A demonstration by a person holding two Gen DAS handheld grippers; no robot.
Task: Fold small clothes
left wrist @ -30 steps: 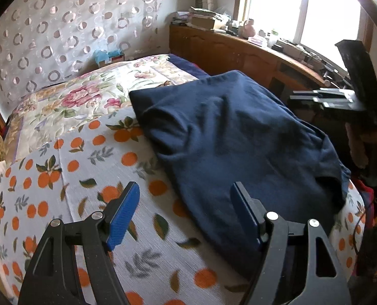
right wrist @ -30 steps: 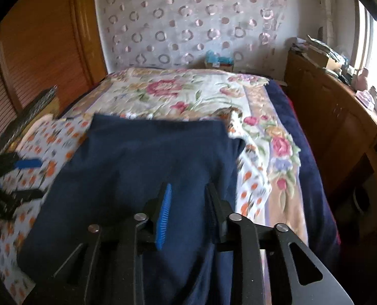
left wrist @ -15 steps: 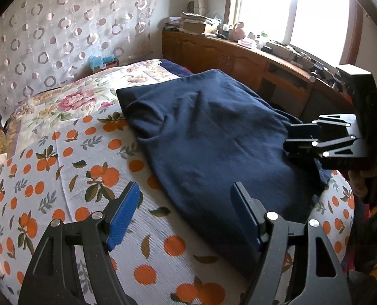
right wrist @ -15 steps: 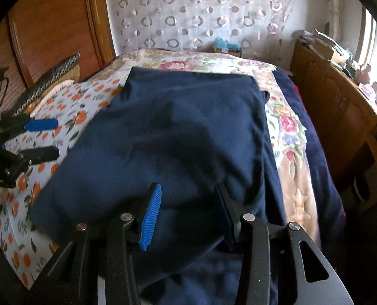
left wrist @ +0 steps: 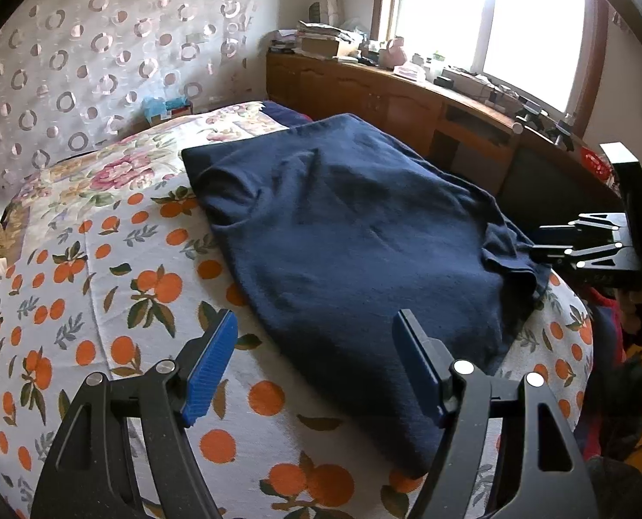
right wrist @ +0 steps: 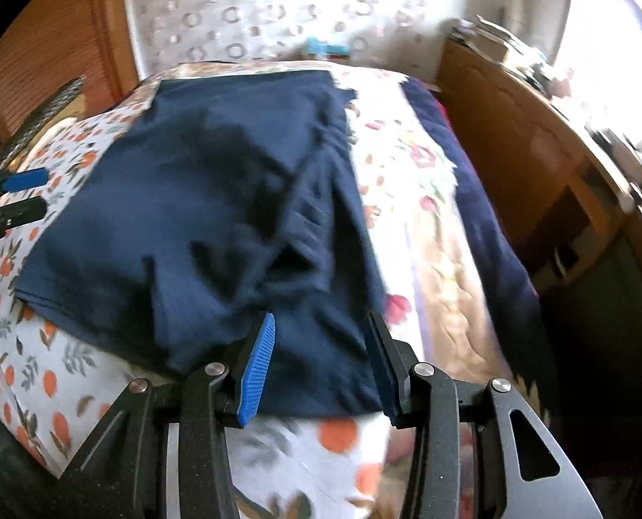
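Observation:
A navy blue garment (left wrist: pixel 355 233) lies spread on the bed over an orange-print sheet (left wrist: pixel 104 281). My left gripper (left wrist: pixel 315 324) hovers open over its near left edge, with nothing between the pads. In the right wrist view the garment (right wrist: pixel 200 216) shows a rumpled fold down its right side. My right gripper (right wrist: pixel 321 324) stands open above the garment's near hem, and its pads do not press on the cloth. From the left wrist view the right gripper (left wrist: pixel 535 242) sits at the garment's bunched right corner. The left gripper (right wrist: pixel 22 195) shows at the far left.
A floral quilt (left wrist: pixel 117 168) covers the far part of the bed, with a blue tissue box (left wrist: pixel 165 106) by the curtain. A cluttered wooden cabinet (left wrist: pixel 407 99) runs under the window on the right. A wooden wardrobe (right wrist: pixel 61 43) stands left of the bed.
My right gripper has drawn back to the garment's near hem and its jaws stand wider. The garment's right side is now rumpled. The left gripper has drifted slightly, still open.

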